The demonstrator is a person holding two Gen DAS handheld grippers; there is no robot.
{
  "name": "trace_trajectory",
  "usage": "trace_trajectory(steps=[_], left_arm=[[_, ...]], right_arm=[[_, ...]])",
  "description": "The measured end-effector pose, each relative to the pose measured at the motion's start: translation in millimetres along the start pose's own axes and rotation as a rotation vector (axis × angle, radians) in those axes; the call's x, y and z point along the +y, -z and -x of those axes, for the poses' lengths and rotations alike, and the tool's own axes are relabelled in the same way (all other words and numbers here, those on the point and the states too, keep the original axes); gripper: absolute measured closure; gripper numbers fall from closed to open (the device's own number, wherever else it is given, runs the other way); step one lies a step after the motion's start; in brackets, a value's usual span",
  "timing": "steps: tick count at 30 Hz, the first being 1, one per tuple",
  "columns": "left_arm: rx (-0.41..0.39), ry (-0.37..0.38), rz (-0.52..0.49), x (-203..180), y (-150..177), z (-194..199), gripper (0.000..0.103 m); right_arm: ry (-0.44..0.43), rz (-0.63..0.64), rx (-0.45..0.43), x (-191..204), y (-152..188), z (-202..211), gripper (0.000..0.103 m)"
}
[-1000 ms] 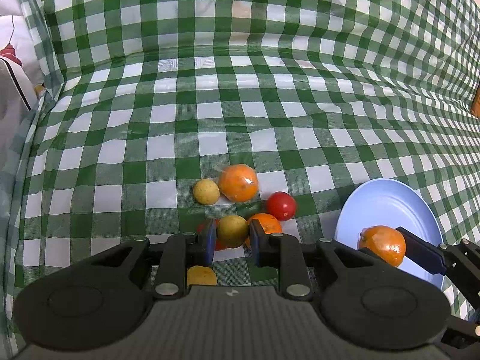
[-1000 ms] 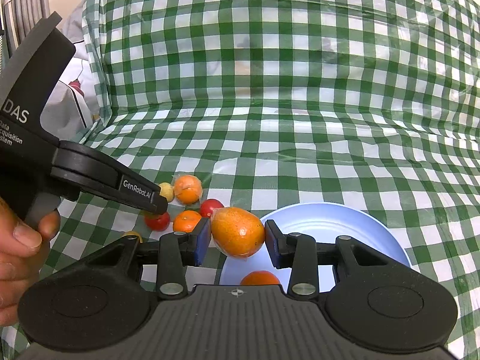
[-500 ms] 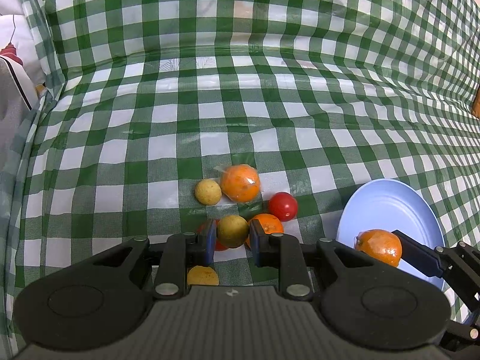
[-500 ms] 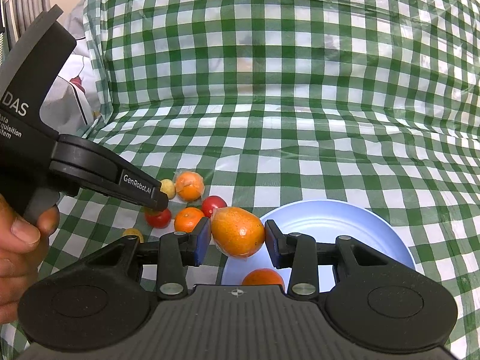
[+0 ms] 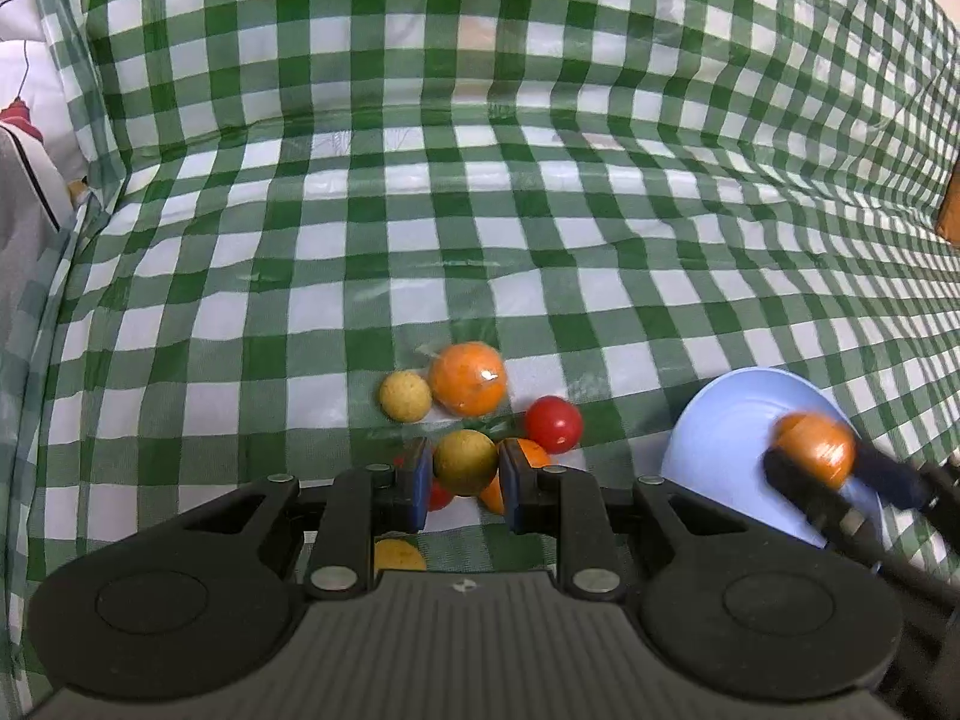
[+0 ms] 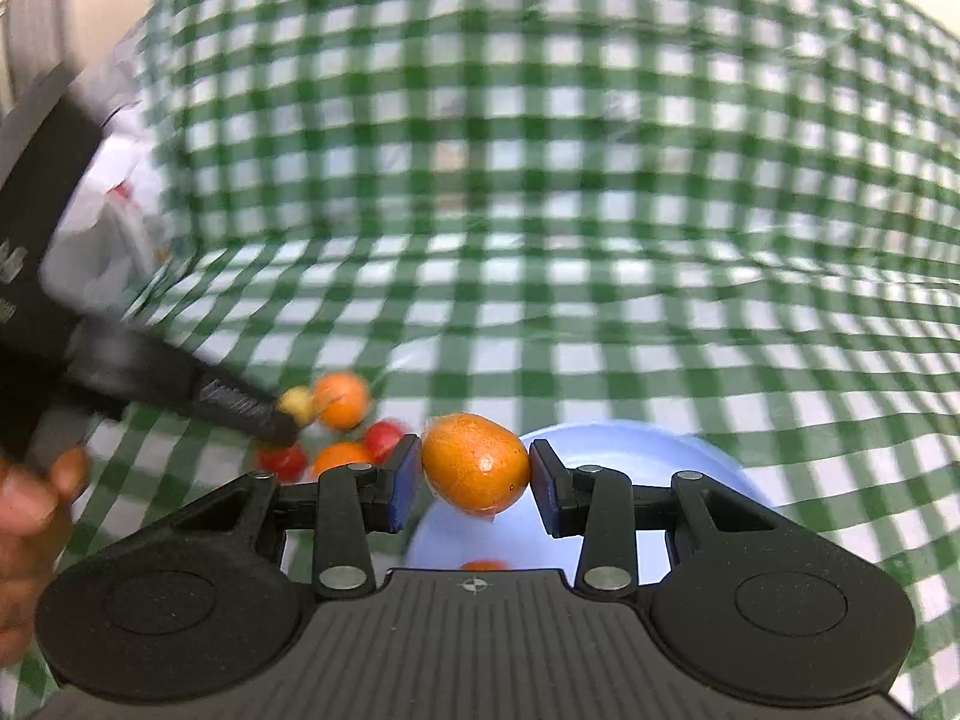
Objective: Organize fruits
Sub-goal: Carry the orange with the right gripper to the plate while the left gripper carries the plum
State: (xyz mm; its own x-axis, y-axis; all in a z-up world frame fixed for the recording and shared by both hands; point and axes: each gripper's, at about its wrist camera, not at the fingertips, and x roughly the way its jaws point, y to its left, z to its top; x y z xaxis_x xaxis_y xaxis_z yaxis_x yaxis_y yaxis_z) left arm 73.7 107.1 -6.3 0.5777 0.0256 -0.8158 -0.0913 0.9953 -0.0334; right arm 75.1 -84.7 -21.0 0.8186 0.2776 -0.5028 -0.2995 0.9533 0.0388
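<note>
My left gripper (image 5: 463, 468) is shut on a yellow-green ball-shaped fruit (image 5: 465, 461), held just above the pile. Around it on the cloth lie a wrapped orange (image 5: 468, 379), a pale yellow fruit (image 5: 405, 396), a red fruit (image 5: 553, 424), another orange (image 5: 528, 456) and a yellow one (image 5: 398, 555) under the gripper. My right gripper (image 6: 471, 468) holds an oval orange fruit (image 6: 475, 462) over the light blue plate (image 6: 630, 444); the left pad shows a small gap. Another orange piece (image 6: 483, 564) lies in the plate. The right gripper shows blurred in the left view (image 5: 828, 474).
The green-and-white checked cloth (image 5: 480, 210) covers the table and rises up the back. White fabric (image 5: 24, 180) sits at the left edge. A hand (image 6: 30, 516) holds the left gripper's handle. A brown object (image 5: 951, 210) is at the far right edge.
The right gripper has moved quickly with its orange, further over the plate; its view is now motion-blurred. The left gripper has stayed almost still, holding its fruit.
</note>
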Motion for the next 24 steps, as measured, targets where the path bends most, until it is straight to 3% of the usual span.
trace_trajectory(steps=[4,9,18,24], left_arm=[[-0.016,0.034,-0.017,-8,1,3,0.077],[-0.053,0.104,-0.036,-25,1,12,0.077],[-0.082,0.245,-0.145,-84,15,19,0.077],[-0.089,0.234,-0.271,-120,32,15,0.077]], right_arm=[[0.112,-0.096,-0.034,-29,-5,6,0.062],[0.212,-0.228,-0.011,-71,-4,5,0.062],[0.233,-0.249,0.044,-91,7,3,0.062],[0.256,-0.274,0.081,-99,10,-2,0.062]])
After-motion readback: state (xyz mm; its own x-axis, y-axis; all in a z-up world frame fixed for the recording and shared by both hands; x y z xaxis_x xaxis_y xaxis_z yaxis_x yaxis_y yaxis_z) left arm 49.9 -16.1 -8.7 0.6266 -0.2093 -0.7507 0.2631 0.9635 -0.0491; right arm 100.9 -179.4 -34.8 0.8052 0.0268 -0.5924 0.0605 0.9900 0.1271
